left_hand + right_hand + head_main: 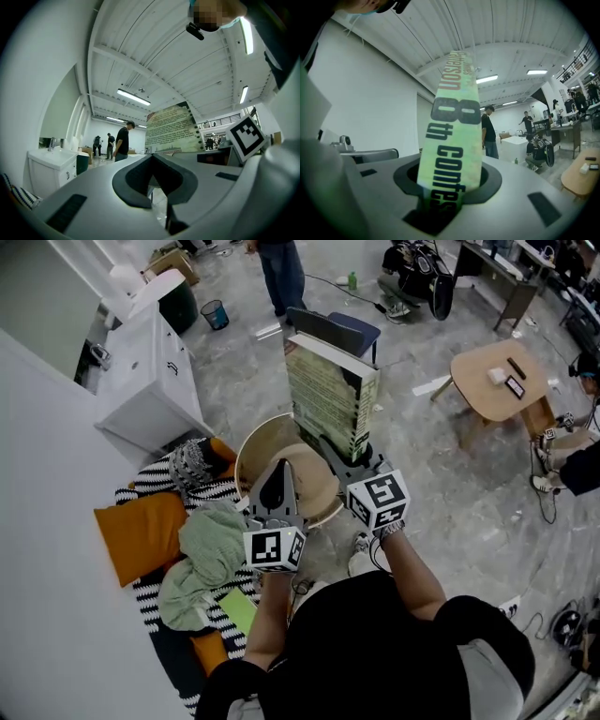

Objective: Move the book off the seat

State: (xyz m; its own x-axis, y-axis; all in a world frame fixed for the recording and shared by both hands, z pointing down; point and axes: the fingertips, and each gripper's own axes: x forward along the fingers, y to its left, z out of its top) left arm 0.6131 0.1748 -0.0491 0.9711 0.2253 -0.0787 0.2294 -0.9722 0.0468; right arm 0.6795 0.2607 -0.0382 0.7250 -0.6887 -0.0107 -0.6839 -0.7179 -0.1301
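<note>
One book (330, 395) | upright | clamped in right gripper (361, 463) fingers (490, 180)

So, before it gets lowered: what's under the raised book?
The round wooden seat shows near its lower end; the book and right gripper cover what lies directly beneath.

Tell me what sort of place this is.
Probably a big open workshop or lab hall: strip lights under a high ribbed ceiling, a freestanding sink cabinet on the stone floor, and a round table standing apart.
</note>
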